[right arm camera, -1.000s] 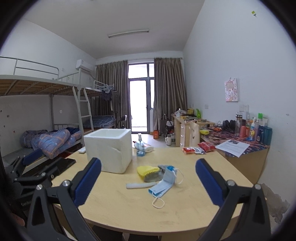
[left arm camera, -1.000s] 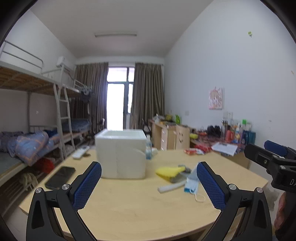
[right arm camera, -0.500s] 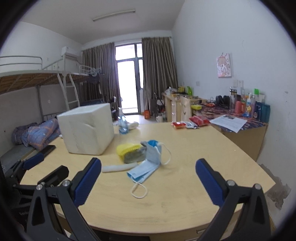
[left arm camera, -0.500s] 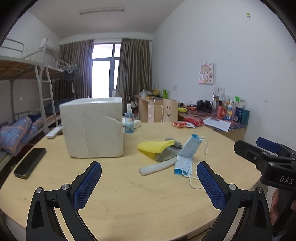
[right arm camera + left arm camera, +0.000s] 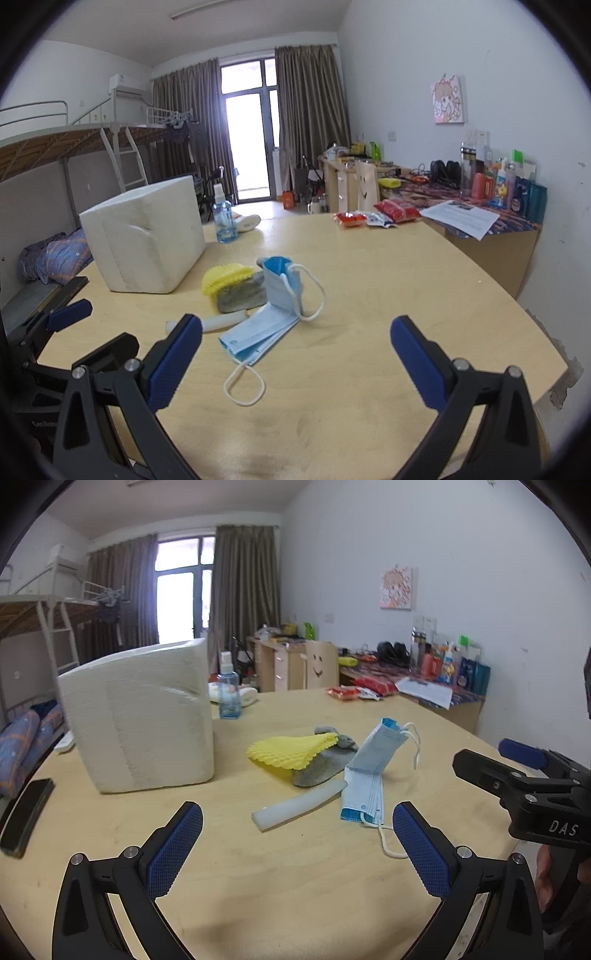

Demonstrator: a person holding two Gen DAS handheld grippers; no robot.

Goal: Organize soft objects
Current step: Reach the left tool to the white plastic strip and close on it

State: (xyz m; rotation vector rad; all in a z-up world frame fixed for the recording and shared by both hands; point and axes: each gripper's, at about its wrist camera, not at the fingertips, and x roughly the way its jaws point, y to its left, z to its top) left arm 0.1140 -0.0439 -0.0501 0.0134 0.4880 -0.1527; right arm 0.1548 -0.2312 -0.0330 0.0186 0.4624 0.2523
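The left tool (image 5: 297, 843) with blue padded fingers is wide open and holds nothing. The right tool (image 5: 295, 354) is wide open too, with nothing in it. Both hang just above the near part of the round, light wooden desk (image 5: 280, 886).

In the middle of the desk lies a small pile of soft things. A folded light blue paper face mask (image 5: 367, 771) with white ear loops leans on a grey cloth lump (image 5: 321, 764). A bumpy yellow foam net (image 5: 290, 751) lies on top of the grey lump. A white soft tube (image 5: 297, 808) lies in front, touching the mask.

To the left of the pile stands a big white foam box (image 5: 142, 716). Behind the box is a clear blue spray bottle (image 5: 227, 692). A flat black phone (image 5: 26, 816) lies at the left edge of the desk.
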